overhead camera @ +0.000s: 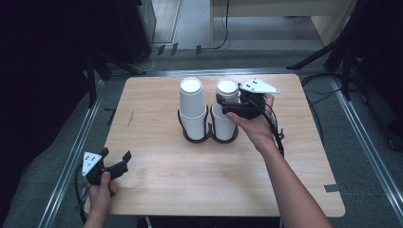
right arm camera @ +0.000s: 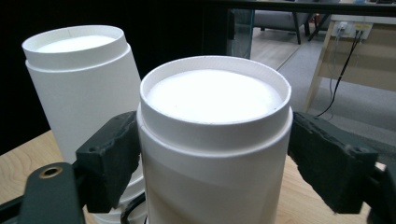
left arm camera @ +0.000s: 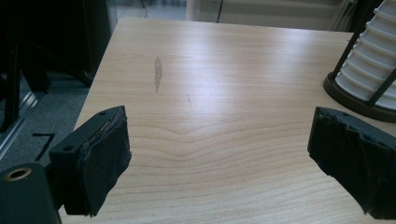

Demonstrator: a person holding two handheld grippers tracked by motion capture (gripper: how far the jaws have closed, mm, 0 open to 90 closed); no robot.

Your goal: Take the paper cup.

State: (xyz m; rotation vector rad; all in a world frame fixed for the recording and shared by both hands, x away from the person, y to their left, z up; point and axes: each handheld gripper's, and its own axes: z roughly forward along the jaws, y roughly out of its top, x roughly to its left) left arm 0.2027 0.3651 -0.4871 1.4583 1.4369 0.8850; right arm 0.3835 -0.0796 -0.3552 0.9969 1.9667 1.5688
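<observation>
Between my right claw's (right arm camera: 212, 154) pads sits the top cup (right arm camera: 212, 140) of the nearer stack, flanked closely, grip uncertain. Next comes a firm squeeze and straight lift. Left claw (left arm camera: 219, 163) idles wide, empty.

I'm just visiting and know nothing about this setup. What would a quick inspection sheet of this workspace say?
Surface: light wooden table, with one dark smudge near its left edge.
Job's things: two stacks of upturned white paper cups in a dark double holder; left stack taller, right stack shorter.
Clutter: nothing seen.
Grippers: right gripper has its jaws around the top cup of the right stack, left pad touching, right pad close against it; the jaws have just been opening. Left gripper open over bare table, nothing between the jaws.
Cables: one trails from each gripper; others lie on the floor beyond the table.
Surroundings: grey floor, dark stands, pale wooden furniture at the back.
</observation>
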